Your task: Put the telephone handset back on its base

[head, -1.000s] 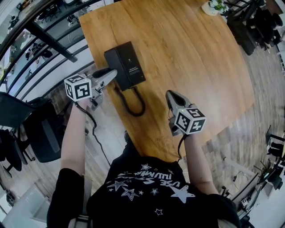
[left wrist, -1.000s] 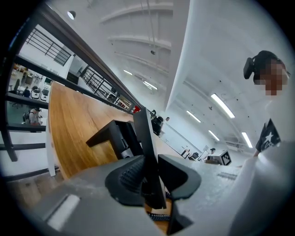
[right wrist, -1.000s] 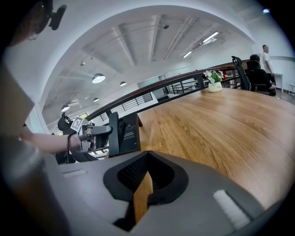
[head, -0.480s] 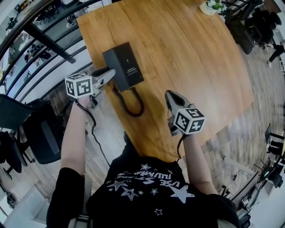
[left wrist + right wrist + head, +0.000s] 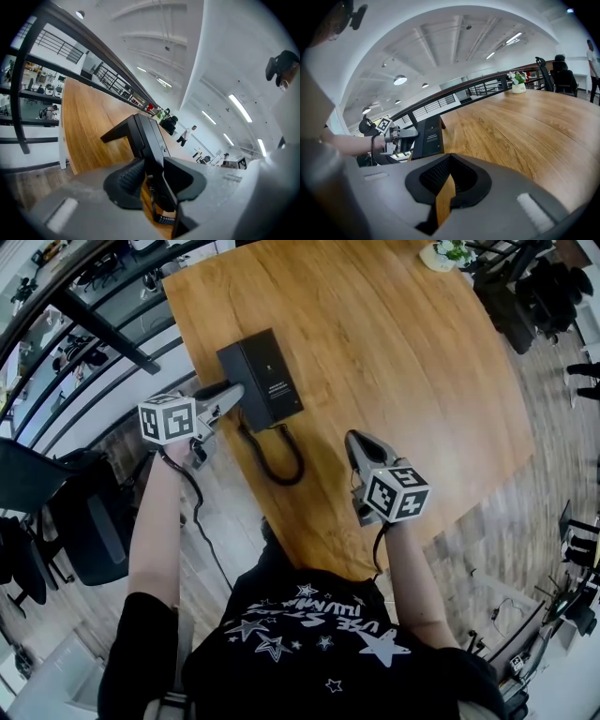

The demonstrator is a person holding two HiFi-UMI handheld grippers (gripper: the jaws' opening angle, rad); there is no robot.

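Wood table [image 5: 403, 352] in an open office, w/ a dark railing [image 5: 103, 324] along its left side. Nearest is the person in a dark shirt [image 5: 309, 643] w/ stars, both arms stretched fwd.

The R gripper [image 5: 356, 440] hangs over the near part of the table, apart from every object. In the right gripper view its jaws meet at the tips, and only a thin wedge of the wood shows behind them. It holds nothing.

A bit further the coiled cord [image 5: 281, 460] lies in a loop on the wood, near the left edge, and runs up to the black phone.

The L gripper [image 5: 236, 392] is at the near left corner of that phone. Its jaws have just been opening and stand partly apart, w/ the handset [image 5: 154, 145] btw them. A gap shows beside the left pad, so they do not clamp it. The handset lies on its base [image 5: 267, 371]; in the head view the two look like one black block.

Far end: a white pot [image 5: 448, 253] w/ a plant on the table edge, and black chairs [image 5: 534, 287] beyond it.
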